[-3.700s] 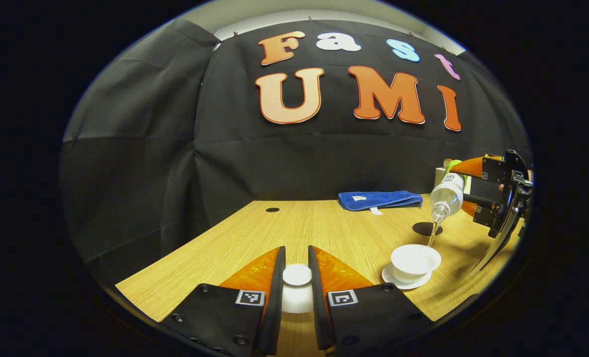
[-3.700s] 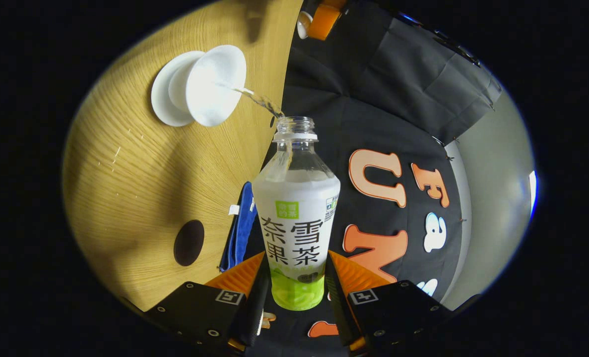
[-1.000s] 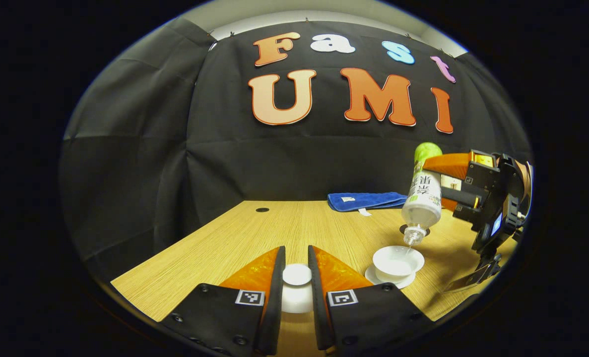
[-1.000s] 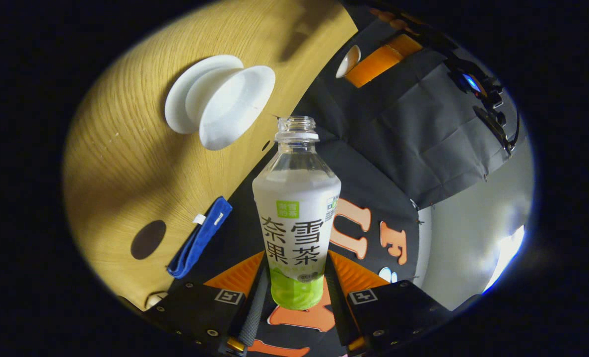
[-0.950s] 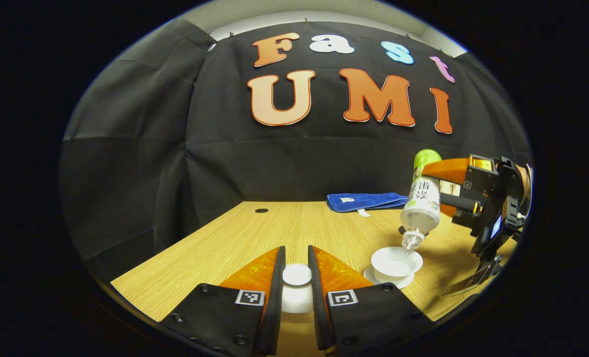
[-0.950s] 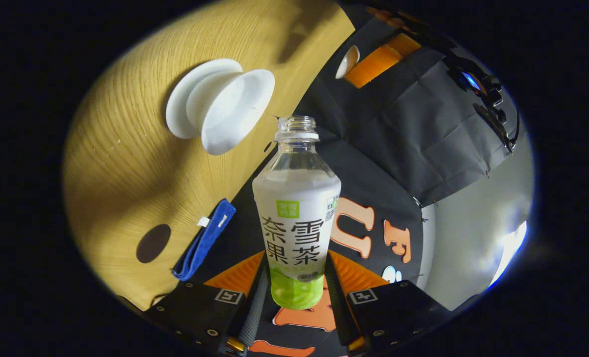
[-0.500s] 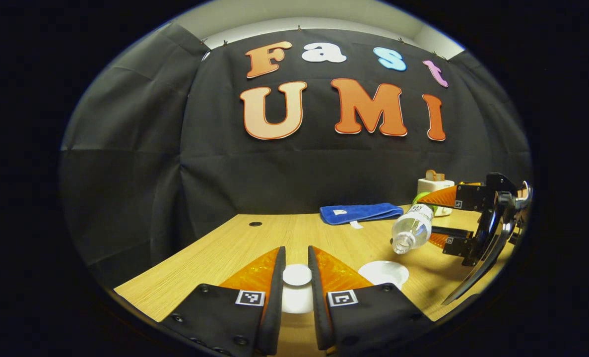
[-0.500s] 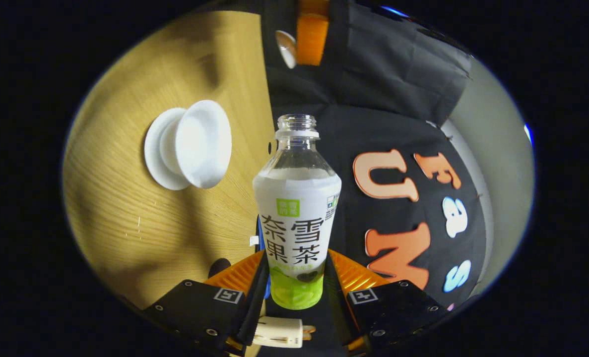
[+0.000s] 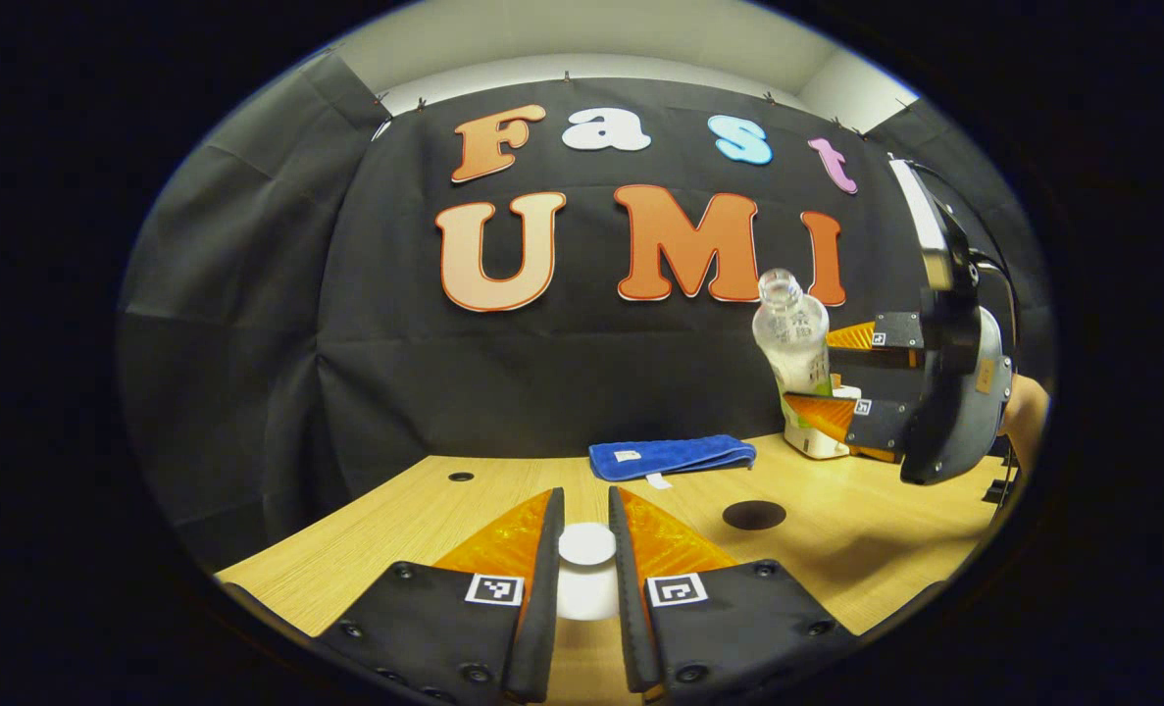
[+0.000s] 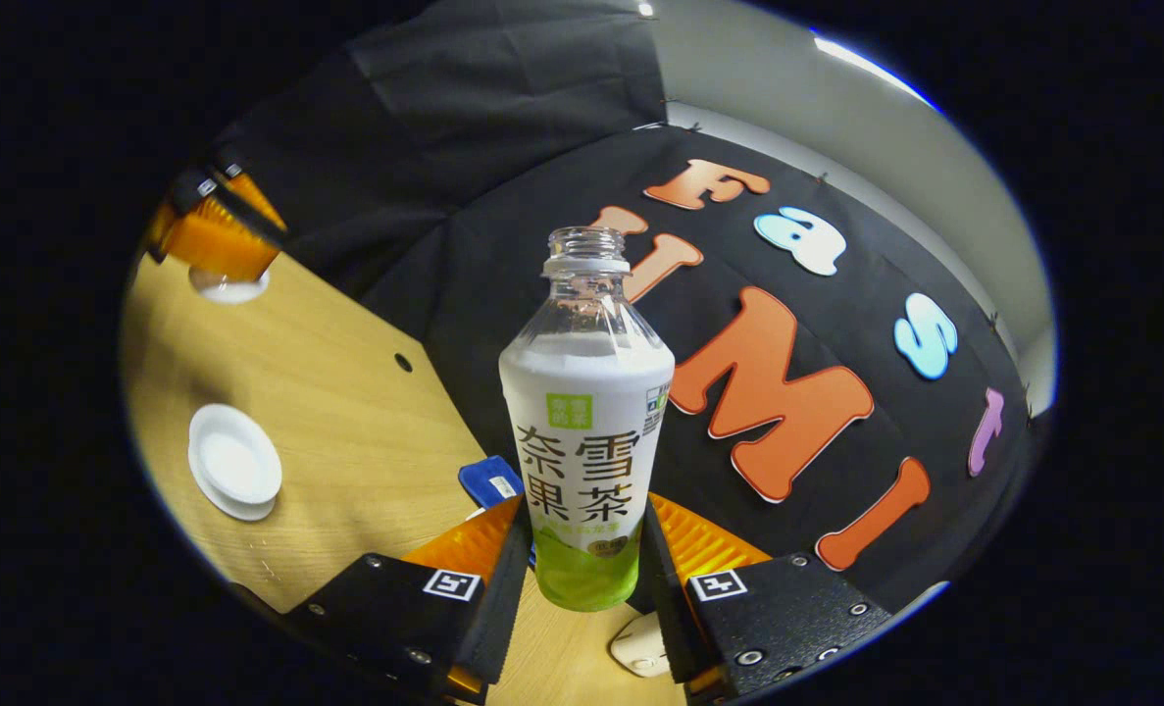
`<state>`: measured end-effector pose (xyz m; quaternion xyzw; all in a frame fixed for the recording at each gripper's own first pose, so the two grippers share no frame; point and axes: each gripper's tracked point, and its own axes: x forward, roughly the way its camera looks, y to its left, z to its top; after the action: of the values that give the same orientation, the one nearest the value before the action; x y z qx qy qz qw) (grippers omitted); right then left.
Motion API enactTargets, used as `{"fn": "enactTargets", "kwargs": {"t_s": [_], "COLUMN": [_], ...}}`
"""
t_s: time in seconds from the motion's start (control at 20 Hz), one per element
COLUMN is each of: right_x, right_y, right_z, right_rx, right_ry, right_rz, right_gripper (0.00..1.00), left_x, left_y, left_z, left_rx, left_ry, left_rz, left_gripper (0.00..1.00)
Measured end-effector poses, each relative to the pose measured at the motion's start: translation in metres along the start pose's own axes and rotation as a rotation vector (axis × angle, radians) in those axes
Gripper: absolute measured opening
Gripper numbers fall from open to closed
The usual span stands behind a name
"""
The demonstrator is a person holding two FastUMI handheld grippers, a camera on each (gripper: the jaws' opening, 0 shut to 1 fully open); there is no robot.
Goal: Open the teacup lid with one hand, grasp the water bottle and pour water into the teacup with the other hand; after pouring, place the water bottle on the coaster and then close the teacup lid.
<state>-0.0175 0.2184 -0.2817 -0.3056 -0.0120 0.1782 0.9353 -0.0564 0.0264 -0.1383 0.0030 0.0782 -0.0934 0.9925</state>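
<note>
Both grippers loaded: right gripper [image 10: 582, 579] clamps the bottle [image 10: 586, 422], now swung back upright and clear of the teacup [image 10: 235, 469], so pouring is done. Next: the coaster [image 9: 753, 514]. Left gripper [image 9: 586, 569] still pinches the lid [image 9: 586, 544] above the table [image 9: 425, 529].

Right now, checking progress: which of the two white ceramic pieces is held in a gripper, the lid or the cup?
The teacup lid, pinched by its knob in the left gripper. The teacup sits uncovered on its saucer.
</note>
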Motion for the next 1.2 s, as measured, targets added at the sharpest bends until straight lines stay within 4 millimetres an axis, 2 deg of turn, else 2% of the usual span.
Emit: {"fn": "enactTargets", "kwargs": {"t_s": [0.25,0.4,0.6,0.95,1.2], "right_x": [-0.007,-0.006,-0.008,-0.001,0.006], "right_y": [0.018,0.032,0.051,0.082,0.115], "right_z": [0.001,-0.001,-0.003,-0.041,-0.08], "right_rx": [0.223,0.358,0.532,0.71,0.789], "right_ry": [0.006,0.023,0.055,0.171,0.276], "right_rz": [-0.033,-0.019,0.001,0.044,0.084], "right_gripper": [0.63,0.63,0.63,0.64,0.64], "left_x": [0.009,0.012,0.015,0.023,0.029], "left_y": [-0.019,-0.029,-0.037,-0.042,-0.043], "left_z": [0.009,0.008,0.005,-0.008,-0.019], "left_rx": [-0.023,-0.026,-0.033,-0.052,-0.059], "left_ry": [-0.028,-0.033,-0.029,-0.005,0.027], "left_rz": [-0.03,-0.044,-0.051,-0.048,-0.045], "left_gripper": [0.32,0.29,0.32,0.32,0.32]}}
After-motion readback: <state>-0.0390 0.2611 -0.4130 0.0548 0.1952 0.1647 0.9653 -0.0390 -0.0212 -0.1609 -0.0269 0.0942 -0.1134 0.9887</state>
